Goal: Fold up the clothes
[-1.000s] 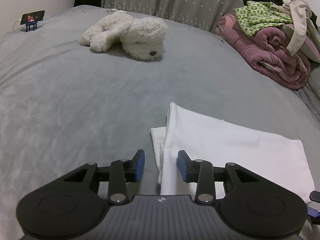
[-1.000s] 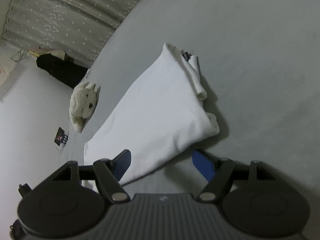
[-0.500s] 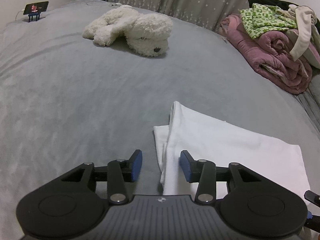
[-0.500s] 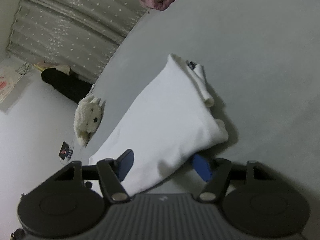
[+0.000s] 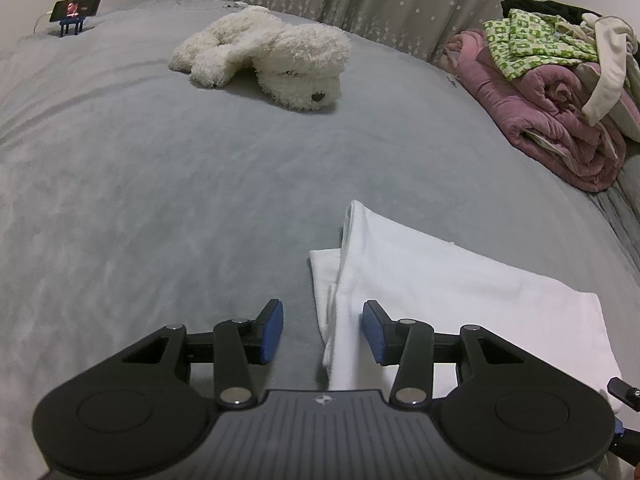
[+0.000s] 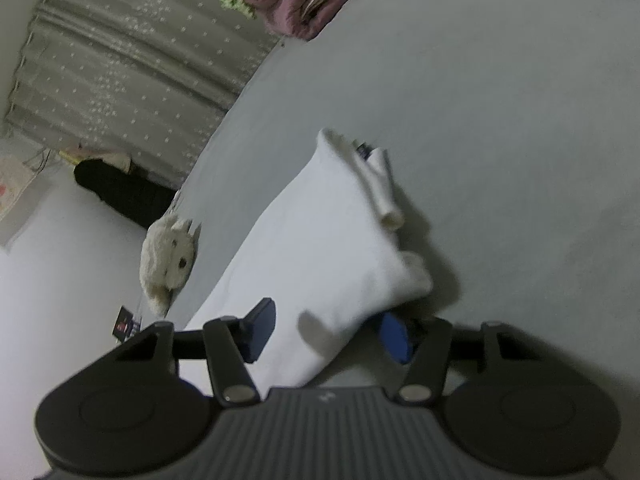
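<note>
A folded white garment [image 5: 432, 280] lies on the grey bed; it also shows in the right wrist view [image 6: 320, 248]. My left gripper [image 5: 322, 332] is open, its blue pads [image 5: 272, 330] on either side of the garment's left edge, low over the bed. My right gripper [image 6: 326, 336] is open around the garment's other end; the cloth lies between its pads, and the right pad [image 6: 394, 340] is partly hidden under the fabric.
A white plush dog [image 5: 272, 56] lies on the far part of the bed [image 5: 160, 184]. A heap of pink blanket and clothes [image 5: 560, 92] sits far right. A phone on a stand [image 5: 74, 10] is far left. Curtains [image 6: 132, 64] hang behind.
My right gripper has pushed forward so the garment's end now lies between its pads. My left gripper has eased back slightly along the left edge.
</note>
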